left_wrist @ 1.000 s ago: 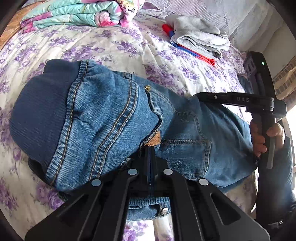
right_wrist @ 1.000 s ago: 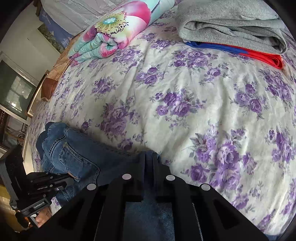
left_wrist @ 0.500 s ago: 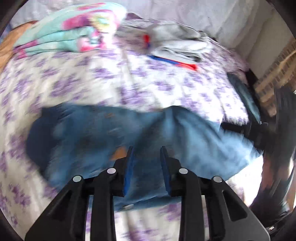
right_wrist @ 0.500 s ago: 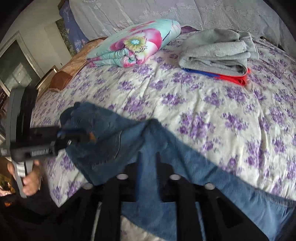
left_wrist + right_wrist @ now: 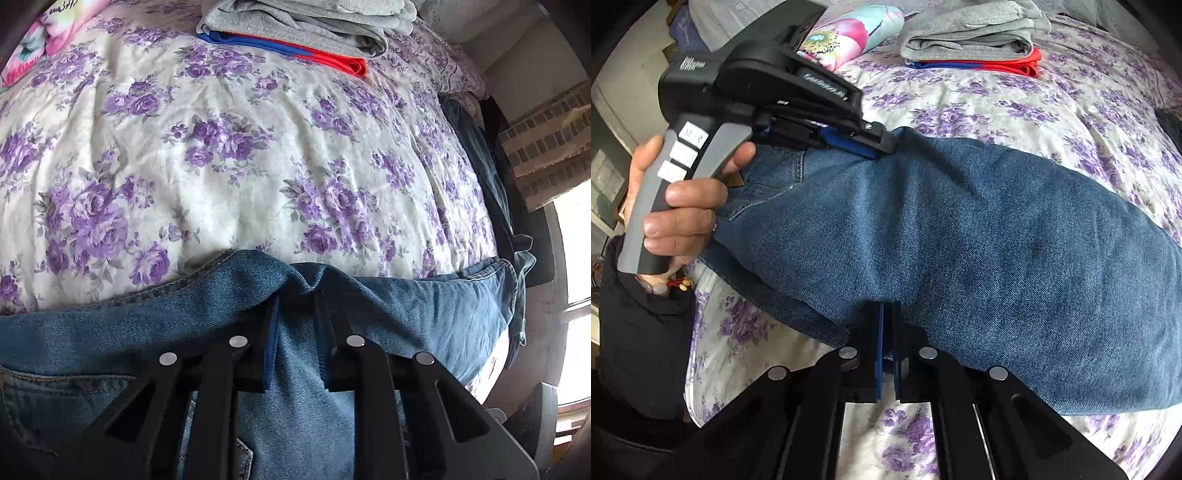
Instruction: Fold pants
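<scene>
The blue denim pants point(image 5: 979, 236) lie across the near side of the bed, with the legs running to the right. In the left wrist view the pants point(image 5: 147, 332) fill the bottom of the frame. My left gripper point(image 5: 295, 295) is pinched on the far edge of the denim, which bunches between its fingers; it also shows in the right wrist view point(image 5: 879, 147), at the far edge of the pants. My right gripper point(image 5: 888, 308) is shut on the near edge of the pants.
The bed point(image 5: 240, 166) has a white cover with purple flowers. Folded grey, blue and red clothes point(image 5: 975, 40) are stacked at the back. A folded floral quilt point(image 5: 849, 33) lies at the back left. A brick wall and window point(image 5: 546, 155) stand to the right.
The left gripper let go near the seat pocket, opened, moved to the far edge of the pants and closed on it. The right gripper now holds the near edge of the spread-out legs.
</scene>
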The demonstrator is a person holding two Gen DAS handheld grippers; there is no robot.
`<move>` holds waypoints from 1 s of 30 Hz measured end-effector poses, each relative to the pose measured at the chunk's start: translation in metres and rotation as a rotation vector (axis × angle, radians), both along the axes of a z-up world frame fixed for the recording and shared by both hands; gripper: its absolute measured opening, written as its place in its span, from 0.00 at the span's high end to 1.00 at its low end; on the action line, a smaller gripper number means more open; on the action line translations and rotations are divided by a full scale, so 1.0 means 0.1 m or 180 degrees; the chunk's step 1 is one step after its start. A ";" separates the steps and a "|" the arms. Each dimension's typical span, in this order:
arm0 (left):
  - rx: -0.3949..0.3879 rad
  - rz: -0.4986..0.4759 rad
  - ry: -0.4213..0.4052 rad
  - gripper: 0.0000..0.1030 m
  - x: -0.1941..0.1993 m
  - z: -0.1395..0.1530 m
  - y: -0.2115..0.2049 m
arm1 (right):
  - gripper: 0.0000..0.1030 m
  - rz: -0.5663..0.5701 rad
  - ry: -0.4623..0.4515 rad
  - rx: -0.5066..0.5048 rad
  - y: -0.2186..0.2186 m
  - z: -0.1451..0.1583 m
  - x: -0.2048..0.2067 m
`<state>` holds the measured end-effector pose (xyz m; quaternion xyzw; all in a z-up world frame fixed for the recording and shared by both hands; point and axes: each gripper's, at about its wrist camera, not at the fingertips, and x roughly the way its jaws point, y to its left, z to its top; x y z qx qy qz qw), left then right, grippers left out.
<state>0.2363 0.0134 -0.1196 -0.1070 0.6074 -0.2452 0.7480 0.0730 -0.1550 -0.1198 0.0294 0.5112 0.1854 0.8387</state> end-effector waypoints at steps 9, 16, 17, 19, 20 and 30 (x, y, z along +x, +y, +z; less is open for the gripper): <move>-0.0179 -0.0098 -0.0250 0.84 -0.62 0.31 0.07 | 0.32 -0.0967 -0.0418 0.0622 -0.96 0.45 -0.66; 0.0211 -0.0131 -0.0519 0.68 -1.44 0.12 0.02 | 0.32 -0.2668 -0.0463 0.1018 -2.65 0.40 -1.36; 0.0221 -0.0120 -0.0572 0.68 -1.47 0.08 0.03 | 0.32 -0.2724 -0.0455 0.1082 -2.76 0.36 -1.37; 0.0253 -0.0109 -0.0623 0.68 -1.49 0.10 0.04 | 0.32 -0.2793 -0.0431 0.1210 -2.92 0.29 -1.36; 0.0273 -0.0110 -0.0611 0.68 -1.49 0.11 0.04 | 0.32 -0.2815 -0.0398 0.1257 -2.98 0.24 -1.34; 0.0294 -0.0110 -0.0579 0.68 -1.44 0.10 0.00 | 0.30 -0.2811 -0.0206 0.1662 -3.19 -0.21 -0.70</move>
